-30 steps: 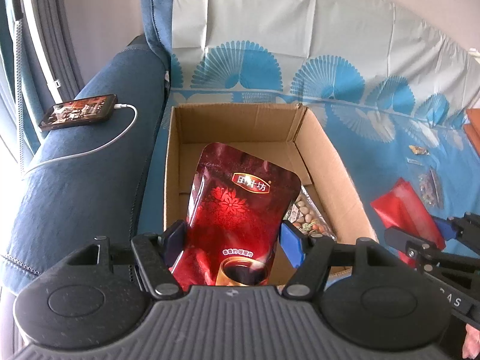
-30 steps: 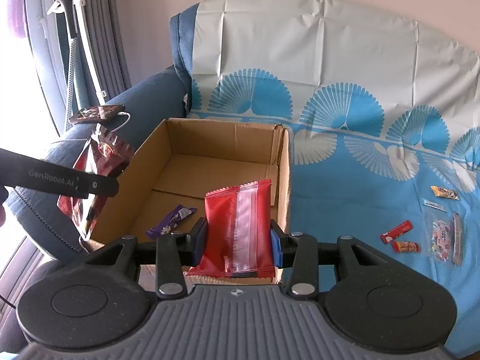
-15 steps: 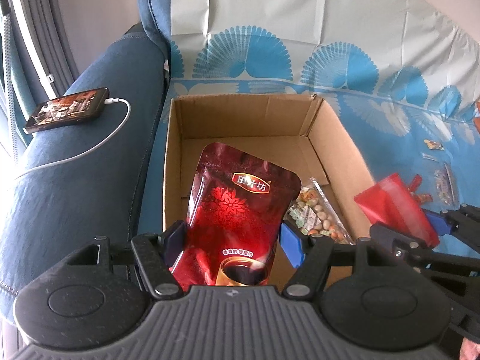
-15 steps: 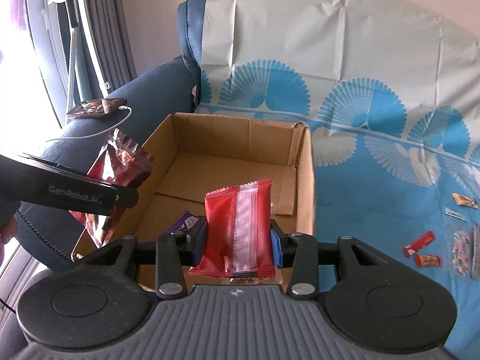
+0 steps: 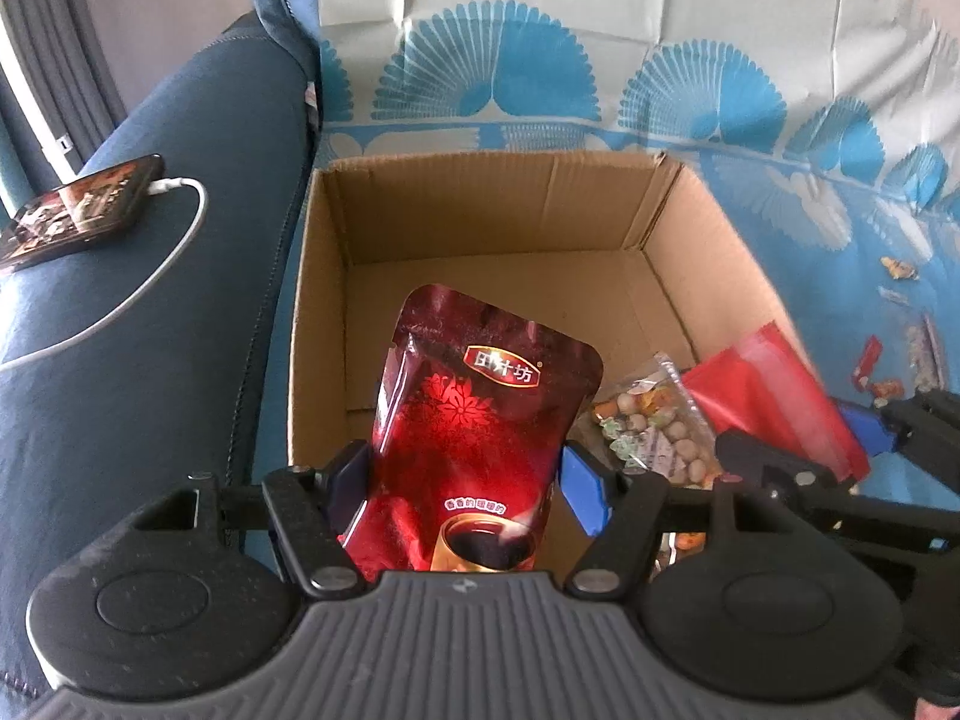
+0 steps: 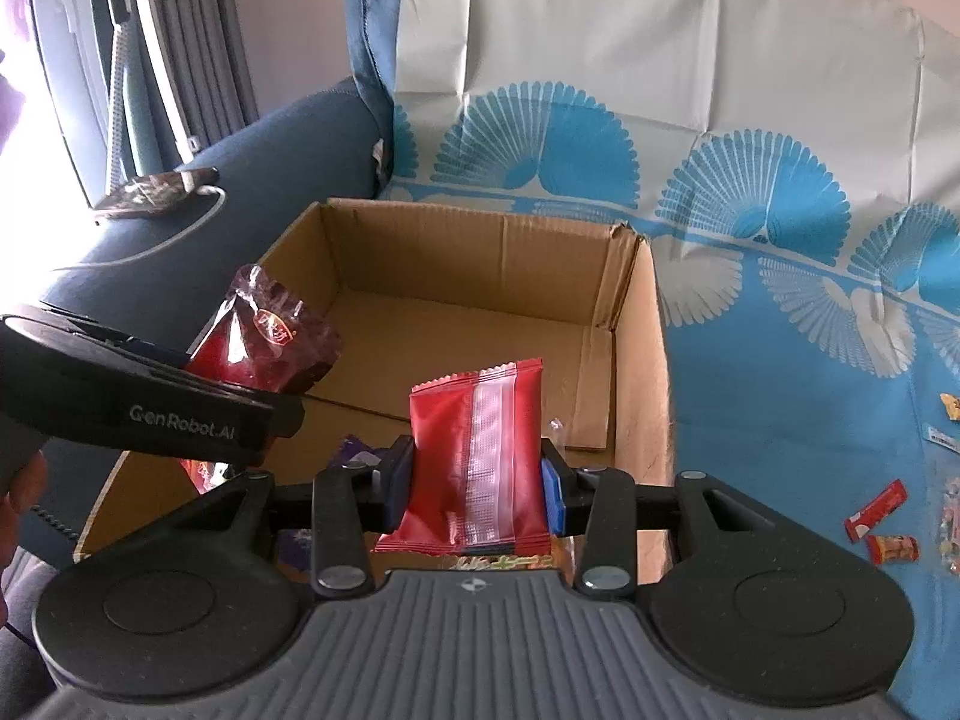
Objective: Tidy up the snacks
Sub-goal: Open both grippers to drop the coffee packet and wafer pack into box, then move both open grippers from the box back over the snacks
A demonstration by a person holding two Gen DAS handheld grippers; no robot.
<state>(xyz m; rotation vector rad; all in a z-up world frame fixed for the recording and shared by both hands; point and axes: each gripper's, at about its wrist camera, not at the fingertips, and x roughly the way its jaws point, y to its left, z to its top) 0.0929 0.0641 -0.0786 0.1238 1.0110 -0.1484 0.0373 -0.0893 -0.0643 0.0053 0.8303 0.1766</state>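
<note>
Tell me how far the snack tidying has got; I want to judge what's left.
Partly done. A bag of mixed nuts already lies in the cardboard box. In hand: the left gripper holds a dark red pouch and the right gripper a red packet, both over the box. Left: small snacks scattered on the blue cover.

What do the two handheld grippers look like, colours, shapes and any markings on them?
Both look alike: a grey ribbed housing with two round black caps, black linkage arms with silver rivets, and blue pads on the fingers. The left gripper shows this in its own view, the right gripper likewise. From the side, the left gripper's black body bears white lettering, GenRobot.AI.
</note>
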